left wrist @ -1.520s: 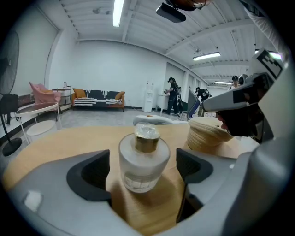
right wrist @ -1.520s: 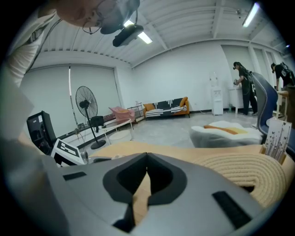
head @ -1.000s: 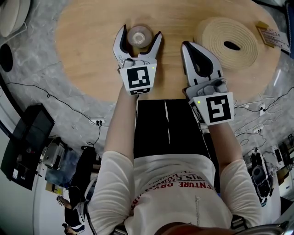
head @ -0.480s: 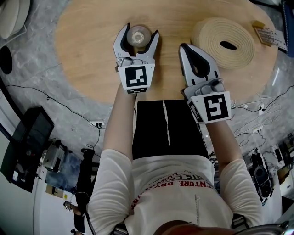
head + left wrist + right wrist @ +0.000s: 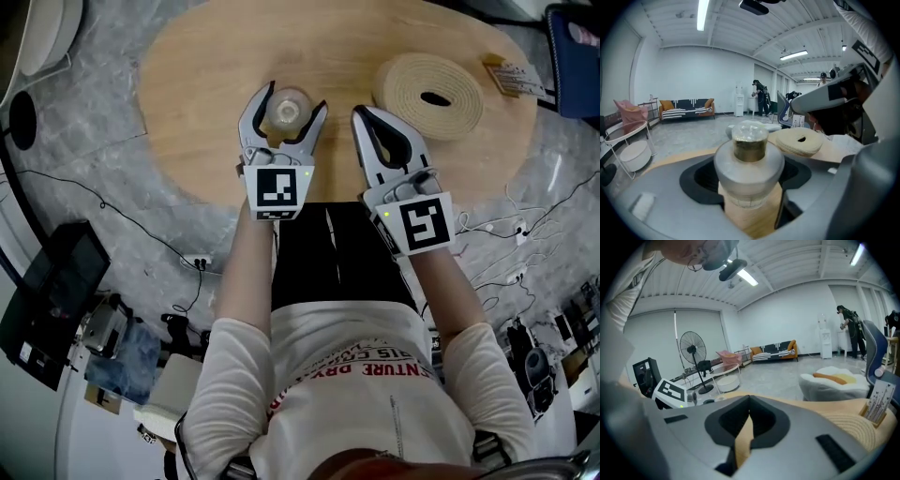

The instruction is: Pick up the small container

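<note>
Left gripper point(image 5: 292, 101), jaws just closed on the small container point(image 5: 749, 164), its sides masked by them; right gripper point(image 5: 367, 114) together.

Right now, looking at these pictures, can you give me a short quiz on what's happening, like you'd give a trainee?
1. What does the left gripper hold? A) a mug B) the small container C) nothing
2. True or false: the jaws of the right gripper stand wide open.
3. What lies on the wooden table just beyond the right gripper?

Key
1. B. Its jaws have just closed onto the container, which sits between them.
2. False. They are shut, with nothing between them.
3. The woven coil.
</note>
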### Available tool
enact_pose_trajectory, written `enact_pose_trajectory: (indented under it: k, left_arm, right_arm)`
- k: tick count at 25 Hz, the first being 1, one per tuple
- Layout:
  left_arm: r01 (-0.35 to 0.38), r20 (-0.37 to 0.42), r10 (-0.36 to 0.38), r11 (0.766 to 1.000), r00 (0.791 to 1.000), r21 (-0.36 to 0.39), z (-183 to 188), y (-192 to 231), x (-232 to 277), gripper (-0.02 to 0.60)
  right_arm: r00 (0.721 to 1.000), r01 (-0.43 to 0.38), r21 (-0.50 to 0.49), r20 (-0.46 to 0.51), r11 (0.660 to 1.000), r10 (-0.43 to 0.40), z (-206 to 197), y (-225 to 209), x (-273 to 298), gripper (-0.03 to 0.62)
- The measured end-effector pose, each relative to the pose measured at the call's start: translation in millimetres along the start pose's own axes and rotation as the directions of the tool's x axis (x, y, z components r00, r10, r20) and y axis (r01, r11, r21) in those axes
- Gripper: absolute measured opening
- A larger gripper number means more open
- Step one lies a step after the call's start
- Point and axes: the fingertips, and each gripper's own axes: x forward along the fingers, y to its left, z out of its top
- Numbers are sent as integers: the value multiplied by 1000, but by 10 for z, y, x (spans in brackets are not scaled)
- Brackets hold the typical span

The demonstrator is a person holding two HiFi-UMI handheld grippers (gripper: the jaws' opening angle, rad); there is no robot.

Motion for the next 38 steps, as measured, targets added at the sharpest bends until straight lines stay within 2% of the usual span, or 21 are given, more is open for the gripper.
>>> enact_pose_trajectory:
  k: [7, 12, 18, 22, 25, 28, 31, 33, 38]
  left_arm:
    - [-5, 96, 0, 999, 995, 48, 1019, -150, -609, 339]
    - [-39, 164, 34, 999, 986, 30, 1728, -293, -1109, 339]
    - [-41, 231, 41, 999, 972, -2, 2438, -484, -1748, 339]
    - [-65, 280, 48, 997, 959, 51, 2917, -496, -2171, 339]
    - [-88, 308, 62, 994, 949, 69, 3207, -507, -2501, 339]
    - [-101, 347, 45, 984, 937, 144, 3437, -606, -2795, 339]
    - [-100, 357, 40, 983, 933, 152, 3621, -693, -3050, 339]
    - [-101, 374, 24, 977, 927, 188, 3732, -707, -3194, 339]
    - [-105, 393, 24, 977, 919, 185, 3933, -647, -3508, 339]
  right_arm:
    - [996, -11, -37, 86, 999, 15, 808, 211, -416, -4]
    - [992, -15, -88, 123, 996, 26, 1296, 319, -838, -5]
    - [983, -15, -136, 181, 991, 40, 1880, 501, -1441, -5]
    - [968, -17, -199, 241, 980, 66, 2334, 697, -1755, -3]
    - [956, -7, -232, 282, 973, 74, 2607, 871, -1959, -5]
    - [946, 6, -259, 315, 966, 78, 2795, 1003, -2172, -4]
    - [936, 19, -270, 343, 963, 77, 2964, 1067, -2360, -5]
    - [929, 27, -263, 362, 964, 73, 3071, 1094, -2461, -5]
    - [904, 65, -261, 424, 963, 54, 3326, 1202, -2676, -5]
